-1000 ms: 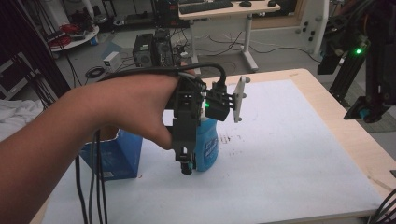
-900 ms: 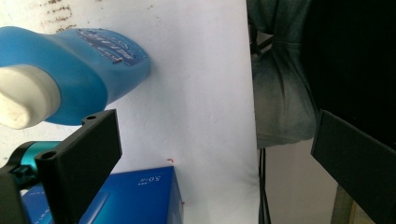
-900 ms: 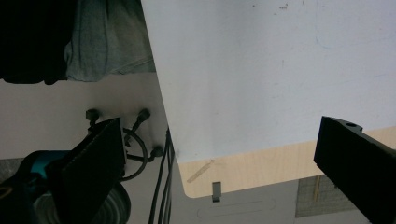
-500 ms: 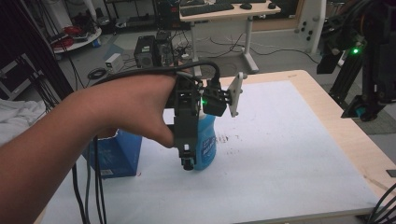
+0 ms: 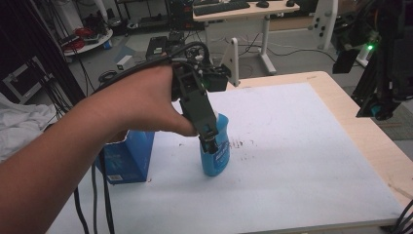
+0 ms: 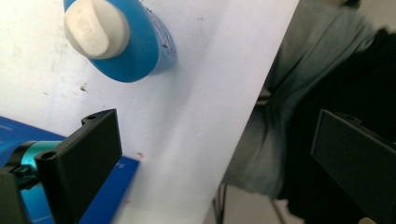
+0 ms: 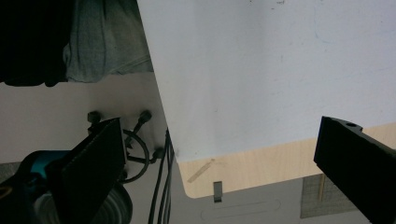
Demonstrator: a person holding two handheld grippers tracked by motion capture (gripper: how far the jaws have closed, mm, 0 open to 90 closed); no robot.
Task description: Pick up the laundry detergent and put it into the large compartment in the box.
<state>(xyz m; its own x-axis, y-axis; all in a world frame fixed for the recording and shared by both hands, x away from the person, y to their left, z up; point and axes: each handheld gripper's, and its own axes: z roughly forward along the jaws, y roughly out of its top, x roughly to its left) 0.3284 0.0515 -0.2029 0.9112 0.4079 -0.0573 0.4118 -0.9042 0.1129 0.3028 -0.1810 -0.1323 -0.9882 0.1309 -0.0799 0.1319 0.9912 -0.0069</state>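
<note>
Now L gripper [image 5: 210, 141] jaws wide above blue bottle [image 5: 216, 156]; R gripper [image 7: 219, 168] wide too.

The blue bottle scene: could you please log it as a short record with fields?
bottle: blue bottle with white cap, upright on the white mat
left gripper: left gripper open, holding nothing, above the bottle and off to one side
right gripper: right gripper open, over the mat's edge
beside bottle: blue box on the mat, apart from the bottle
table: light wood table under the mat
</note>
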